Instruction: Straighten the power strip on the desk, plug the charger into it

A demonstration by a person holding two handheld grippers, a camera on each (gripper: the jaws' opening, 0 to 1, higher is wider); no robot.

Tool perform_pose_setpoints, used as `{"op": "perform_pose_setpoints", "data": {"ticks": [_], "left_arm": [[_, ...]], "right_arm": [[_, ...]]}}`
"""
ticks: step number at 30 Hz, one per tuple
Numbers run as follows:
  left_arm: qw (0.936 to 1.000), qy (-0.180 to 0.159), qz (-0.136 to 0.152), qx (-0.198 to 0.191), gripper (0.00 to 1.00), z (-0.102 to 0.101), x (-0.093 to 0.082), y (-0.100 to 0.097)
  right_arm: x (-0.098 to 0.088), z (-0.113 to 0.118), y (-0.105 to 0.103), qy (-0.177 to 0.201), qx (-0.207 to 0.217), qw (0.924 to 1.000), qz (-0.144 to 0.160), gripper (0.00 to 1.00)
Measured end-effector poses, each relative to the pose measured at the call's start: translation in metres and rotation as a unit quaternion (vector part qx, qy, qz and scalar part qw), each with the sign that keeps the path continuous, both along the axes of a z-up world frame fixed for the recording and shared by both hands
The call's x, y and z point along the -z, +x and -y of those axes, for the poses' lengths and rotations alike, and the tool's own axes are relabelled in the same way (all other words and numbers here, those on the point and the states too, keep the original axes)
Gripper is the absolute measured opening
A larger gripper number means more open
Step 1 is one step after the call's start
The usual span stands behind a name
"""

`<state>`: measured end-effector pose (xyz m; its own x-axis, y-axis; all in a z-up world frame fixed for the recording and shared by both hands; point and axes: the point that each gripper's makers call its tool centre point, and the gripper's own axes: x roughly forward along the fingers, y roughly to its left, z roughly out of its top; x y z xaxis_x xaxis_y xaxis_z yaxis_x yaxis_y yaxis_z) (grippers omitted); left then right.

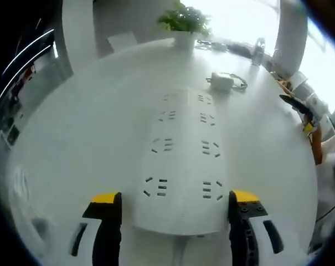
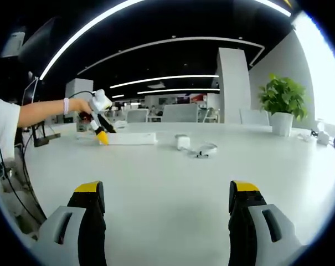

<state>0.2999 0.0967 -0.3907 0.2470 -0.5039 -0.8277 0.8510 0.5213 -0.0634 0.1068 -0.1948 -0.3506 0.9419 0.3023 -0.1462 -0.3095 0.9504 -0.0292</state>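
A long white power strip (image 1: 181, 160) with two rows of sockets lies on the white desk (image 1: 89, 127). My left gripper (image 1: 175, 208) stands open, its yellow-tipped jaws on either side of the strip's near end. Beyond the strip's far end sits the white charger (image 1: 222, 81) with its coiled cable. In the right gripper view the same strip (image 2: 131, 138) and the left gripper (image 2: 102, 136), held by a person's hand, are far off at the left. The charger (image 2: 183, 142) and cable (image 2: 206, 150) lie mid-desk. My right gripper (image 2: 166, 202) is open above bare desk.
A potted plant (image 1: 184, 25) stands at the desk's far edge, with small items (image 1: 233, 49) beside it. The plant (image 2: 282, 108) is at the right in the right gripper view. A person's arm (image 2: 42, 113) reaches in from the left. Chairs (image 2: 181, 113) stand behind the desk.
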Motion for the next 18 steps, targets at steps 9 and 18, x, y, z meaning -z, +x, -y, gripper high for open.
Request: {"op": "perform_pose_setpoints", "data": {"ticks": [9,18], "left_arm": [[0.9998,-0.002,0.0,0.022,0.71,-0.002,-0.005,0.013],[0.9988,0.002,0.006,0.048,0.69,-0.004,-0.01,0.026]], "right_arm": [[0.0,0.0,-0.002,0.001,0.001,1.0,0.0,0.93],[-0.002,0.003,-0.002,-0.001,0.005,1.0,0.002,0.93]]}}
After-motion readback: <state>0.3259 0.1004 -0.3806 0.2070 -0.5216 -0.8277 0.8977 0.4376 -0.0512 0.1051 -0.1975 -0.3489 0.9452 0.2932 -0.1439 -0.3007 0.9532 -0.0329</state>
